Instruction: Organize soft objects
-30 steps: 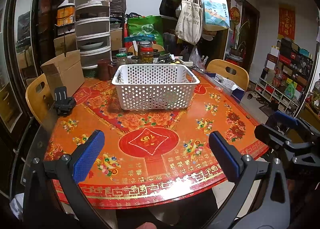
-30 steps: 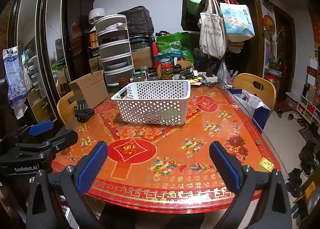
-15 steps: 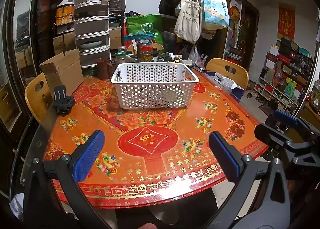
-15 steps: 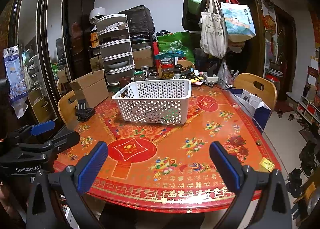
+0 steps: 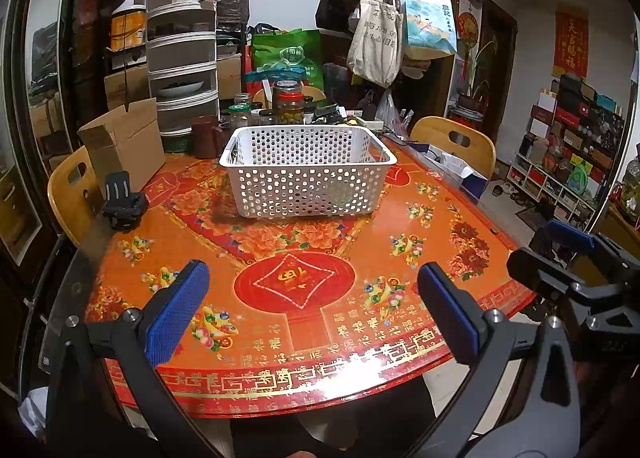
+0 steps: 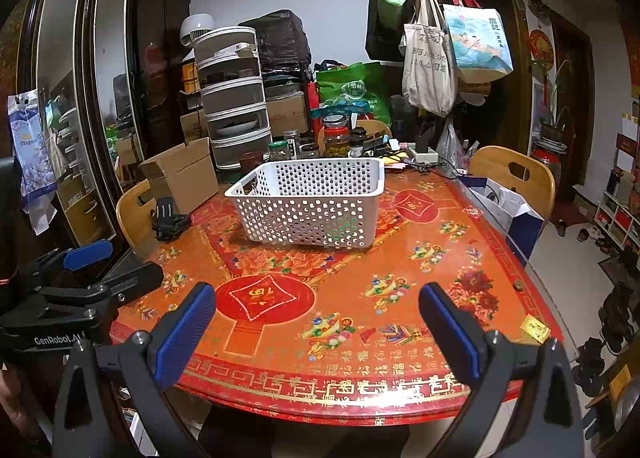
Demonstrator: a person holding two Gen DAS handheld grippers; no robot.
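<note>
1. The left gripper point(image 5: 312, 308) hangs over the near edge of the table, its blue-padded fingers point(image 5: 178, 312) spread wide with nothing between them.
2. The right gripper point(image 6: 316, 322) is held the same way, just beside the left one, its jaws wide apart and empty above the near rim.
3. Each camera catches the other tool at the side of its view, so the two sit level, both short of the table's middle.
4. Beyond them lies the red and orange patterned table point(image 5: 400, 322), whose near half carries nothing loose.
5. Further in stands the white perforated basket point(image 5: 308, 172), upright on the tabletop and well apart from both tools.
6. Through the holes of its front wall a faint green patch shows low down in both views; what it is cannot be told, and no soft object is plainly visible inside or on the open table.
7. At the left edge rests a small black clip-like holder point(image 5: 122, 202), near a cardboard box point(image 5: 124, 144); jars point(image 5: 289, 106) and stacked drawers point(image 5: 182, 54) crowd the far side.
8. Judged from this, the task is either barely begun or already finished: neither tool grips anything, and no soft item awaits within reach.
</note>
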